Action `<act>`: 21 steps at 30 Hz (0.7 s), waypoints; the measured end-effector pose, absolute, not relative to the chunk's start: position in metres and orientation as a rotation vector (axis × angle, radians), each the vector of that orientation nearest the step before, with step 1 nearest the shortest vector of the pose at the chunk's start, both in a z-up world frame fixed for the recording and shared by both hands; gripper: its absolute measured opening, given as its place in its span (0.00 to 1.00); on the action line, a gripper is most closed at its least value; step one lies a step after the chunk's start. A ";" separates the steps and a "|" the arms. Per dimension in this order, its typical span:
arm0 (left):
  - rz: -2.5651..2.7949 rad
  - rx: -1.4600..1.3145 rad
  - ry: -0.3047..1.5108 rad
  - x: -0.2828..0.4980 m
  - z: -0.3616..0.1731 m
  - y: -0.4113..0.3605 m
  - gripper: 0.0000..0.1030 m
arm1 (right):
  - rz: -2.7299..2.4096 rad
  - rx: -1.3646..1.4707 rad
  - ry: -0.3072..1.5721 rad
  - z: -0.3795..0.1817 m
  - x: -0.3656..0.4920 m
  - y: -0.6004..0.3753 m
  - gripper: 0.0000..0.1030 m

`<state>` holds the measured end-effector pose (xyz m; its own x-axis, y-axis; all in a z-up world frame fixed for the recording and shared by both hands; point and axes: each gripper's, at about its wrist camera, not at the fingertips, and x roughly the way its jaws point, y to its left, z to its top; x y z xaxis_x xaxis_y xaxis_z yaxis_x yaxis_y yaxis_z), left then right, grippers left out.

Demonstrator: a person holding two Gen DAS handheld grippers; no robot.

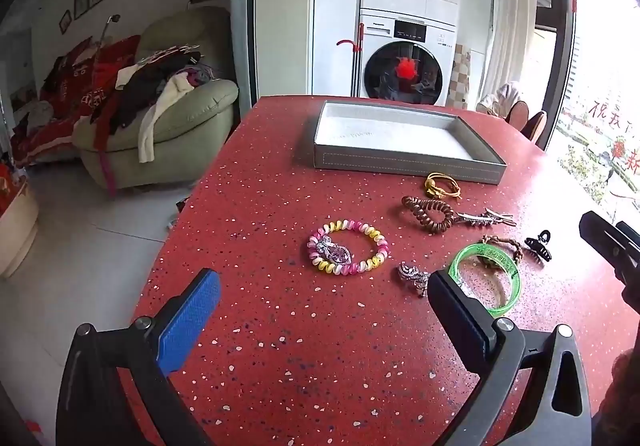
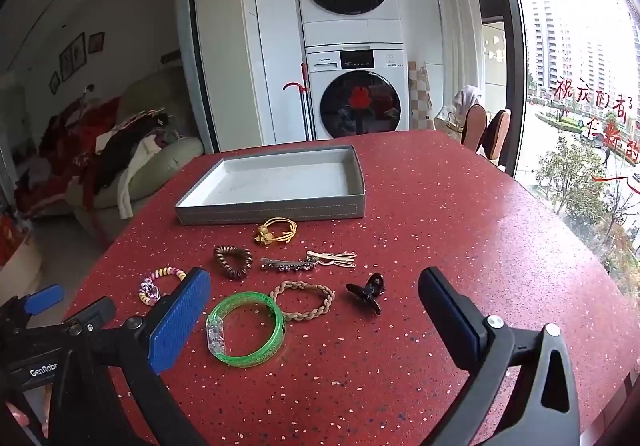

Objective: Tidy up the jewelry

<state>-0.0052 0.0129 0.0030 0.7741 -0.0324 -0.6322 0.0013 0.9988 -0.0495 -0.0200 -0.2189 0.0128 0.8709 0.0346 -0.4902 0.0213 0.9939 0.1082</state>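
Note:
A grey tray (image 1: 404, 163) (image 2: 272, 213) stands empty at the back of the red table. In front of it lie a yellow cord tie (image 1: 440, 184) (image 2: 277, 230), a brown spiral tie (image 1: 428, 212) (image 2: 233, 261), a silver clip (image 1: 486, 218) (image 2: 286, 265), a pink-yellow spiral bracelet (image 1: 347, 253) (image 2: 160, 283), a green bangle (image 1: 486, 278) (image 2: 245, 328), a braided band (image 2: 303, 300) and a black claw clip (image 1: 539, 246) (image 2: 366, 292). My left gripper (image 1: 324, 292) is open above the table, short of the spiral bracelet. My right gripper (image 2: 314, 300) is open, short of the bangle and braided band.
The red speckled table (image 1: 320, 358) ends on the left above a white floor. A green armchair (image 1: 168, 126) piled with clothes stands to the left. Stacked washer and dryer (image 1: 404, 46) stand behind the table. A window is on the right.

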 end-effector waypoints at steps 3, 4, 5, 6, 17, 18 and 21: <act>-0.006 -0.069 0.670 -0.007 0.004 0.018 1.00 | 0.002 0.102 0.509 0.016 -0.021 -0.217 1.00; -0.008 -0.079 0.670 -0.007 0.004 0.020 1.00 | 0.001 0.105 0.509 0.016 -0.022 -0.217 1.00; -0.012 -0.089 0.673 -0.007 0.005 0.022 1.00 | 0.000 0.108 0.509 0.014 -0.021 -0.217 1.00; -0.016 -0.096 0.675 -0.007 0.005 0.023 1.00 | -0.001 0.111 0.508 0.014 -0.021 -0.217 1.00; -0.020 -0.031 0.665 -0.008 0.008 0.014 1.00 | -0.005 0.115 0.519 0.011 -0.020 -0.218 1.00; -0.020 -0.030 0.666 -0.008 0.009 0.014 1.00 | -0.004 0.117 0.522 0.010 -0.020 -0.218 1.00; -0.014 -0.027 0.671 -0.007 0.009 0.014 1.00 | -0.003 0.122 0.525 0.009 -0.020 -0.218 1.00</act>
